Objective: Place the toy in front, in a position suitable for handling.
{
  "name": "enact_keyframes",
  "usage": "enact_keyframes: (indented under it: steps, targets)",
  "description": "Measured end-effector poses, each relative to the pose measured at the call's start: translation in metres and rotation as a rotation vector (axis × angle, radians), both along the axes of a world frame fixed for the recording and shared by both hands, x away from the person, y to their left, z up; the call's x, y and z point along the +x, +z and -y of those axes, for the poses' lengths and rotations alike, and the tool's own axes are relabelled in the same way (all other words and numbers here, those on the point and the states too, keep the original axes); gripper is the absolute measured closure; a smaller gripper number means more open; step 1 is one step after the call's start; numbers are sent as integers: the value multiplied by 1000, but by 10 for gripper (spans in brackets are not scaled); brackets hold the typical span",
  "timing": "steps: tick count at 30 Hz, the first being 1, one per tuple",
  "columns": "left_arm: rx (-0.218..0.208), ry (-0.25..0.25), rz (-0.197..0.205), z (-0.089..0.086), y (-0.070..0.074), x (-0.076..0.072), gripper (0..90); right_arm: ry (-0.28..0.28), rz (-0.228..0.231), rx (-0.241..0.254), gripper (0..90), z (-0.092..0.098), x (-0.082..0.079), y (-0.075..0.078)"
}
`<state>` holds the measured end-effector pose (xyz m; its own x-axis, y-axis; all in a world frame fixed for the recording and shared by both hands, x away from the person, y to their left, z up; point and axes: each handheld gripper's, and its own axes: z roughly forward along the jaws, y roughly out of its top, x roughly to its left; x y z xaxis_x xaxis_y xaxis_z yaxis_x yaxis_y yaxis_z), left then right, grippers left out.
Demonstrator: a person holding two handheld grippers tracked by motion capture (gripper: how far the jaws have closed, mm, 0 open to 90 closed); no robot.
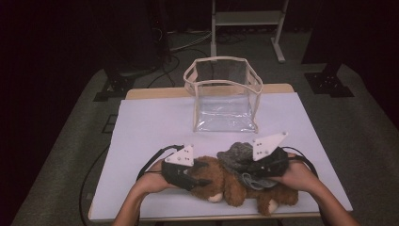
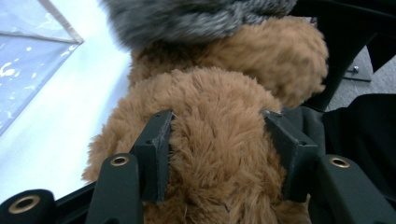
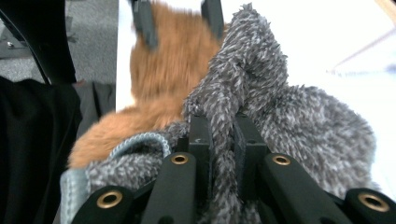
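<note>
At 6 o'clock on the white table (image 1: 150,127), my left gripper (image 2: 217,154) clamps the brown shaggy plush bear (image 2: 219,140); my right gripper (image 3: 224,140), at 3 o'clock from it, pinches the bear's grey fuzzy knitted garment (image 3: 289,116).

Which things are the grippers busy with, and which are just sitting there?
Being worked on:
- brown teddy bear, held by the left gripper
- grey fuzzy garment, pinched by the right gripper

Just sitting there:
- clear bag, standing open farther back on the table
- metal stand on the floor behind
</note>
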<state>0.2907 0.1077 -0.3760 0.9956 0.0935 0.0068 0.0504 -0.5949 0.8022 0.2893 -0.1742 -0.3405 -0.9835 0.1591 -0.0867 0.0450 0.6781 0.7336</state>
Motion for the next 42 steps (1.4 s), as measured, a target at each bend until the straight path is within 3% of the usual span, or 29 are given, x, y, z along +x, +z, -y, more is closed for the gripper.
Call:
enact_keyframes:
  steps: [4, 8, 11, 18, 22, 29, 37, 42]
  targets:
    - [14, -13, 21, 1, 1, -3, 463, 49, 0, 7, 793, -32, 9, 2]
    - [14, -23, 18, -3, -2, -5, 464, 72, -6, -37, 793, -47, 12, -4]
    - [0, -22, 9, -5, -3, -5, 465, 44, -15, -37, 792, -33, 12, -5]
    - [-3, -7, 6, -5, -3, -5, 462, -86, -42, 41, 789, 39, 3, -9]
    - [-1, 2, 20, -4, 1, -2, 432, -144, -71, 79, 789, 67, -5, -19]
    - [30, 40, 9, 5, 10, 8, 292, -139, -75, 102, 789, 60, -6, -26]
    - [26, 55, -38, 19, -1, 16, 181, -128, -68, 97, 789, 54, -8, -27]
    - [48, 60, -71, 25, -6, 21, 136, -126, -71, 105, 789, 53, -8, -29]
